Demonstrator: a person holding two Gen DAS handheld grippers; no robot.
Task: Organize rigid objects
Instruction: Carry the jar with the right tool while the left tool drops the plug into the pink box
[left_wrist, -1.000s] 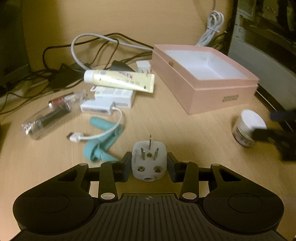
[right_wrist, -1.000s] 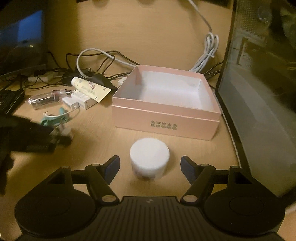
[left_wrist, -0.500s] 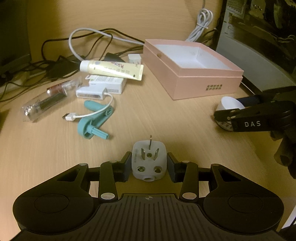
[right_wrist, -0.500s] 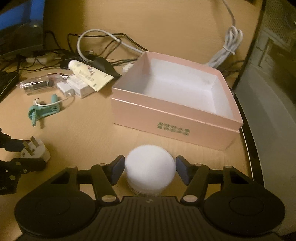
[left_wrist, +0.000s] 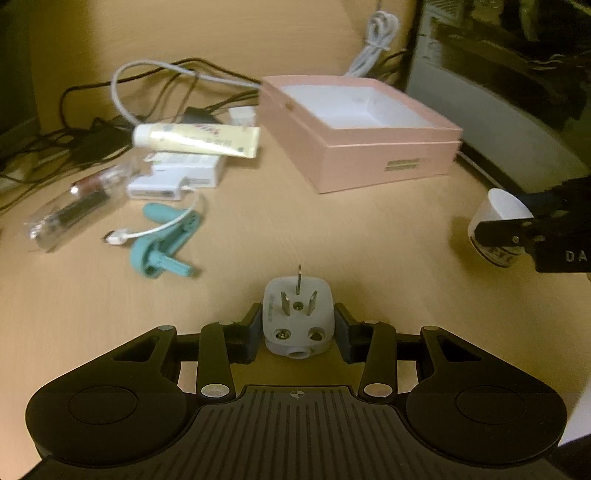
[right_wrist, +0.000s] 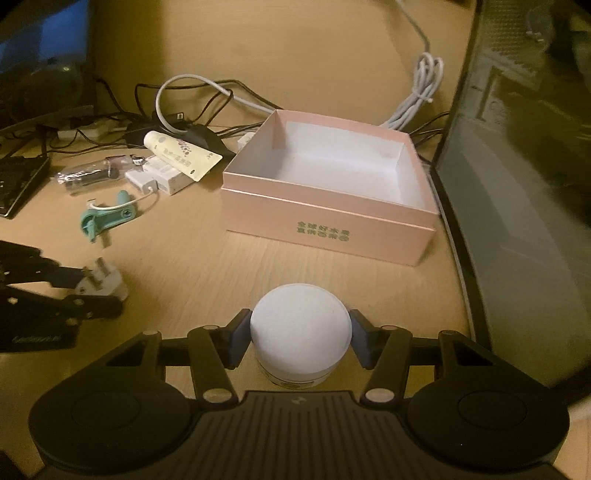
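So far nothing has gone into the pink box (right_wrist: 328, 225): its white interior shows bare in both wrist views. Two items are in hand, though. The left gripper (left_wrist: 297, 330) is closed on a grey three-pin plug adapter (left_wrist: 296, 317), pads pressed against its two sides, prongs pointing up and forward; whether it is clear of the wooden desk (left_wrist: 258, 251) I cannot tell for certain. The right gripper (right_wrist: 300, 334) is closed around a white-lidded cream jar (right_wrist: 300, 330), pads touching the lid's flanks. In its own view the box sits at about twelve o'clock beyond the jar, open side up.

From the left wrist, the box stands at roughly one o'clock and the jar with the other gripper at three o'clock. Left on the desk, at ten to eleven o'clock, is the cluster not yet sorted: a cream tube (left_wrist: 195, 140) lying across a small white carton (left_wrist: 184, 166), a white charger block (left_wrist: 155, 188) with its USB cable (left_wrist: 147, 230), a teal plastic clip (left_wrist: 166, 245) under that cable, and a clear wrapped tube (left_wrist: 74, 206). Behind them lies a tangle of black and grey cords (left_wrist: 147, 85).

By my reading the task is at an early stage: both held pieces seem bound for the box, and roughly five loose items would remain after that.
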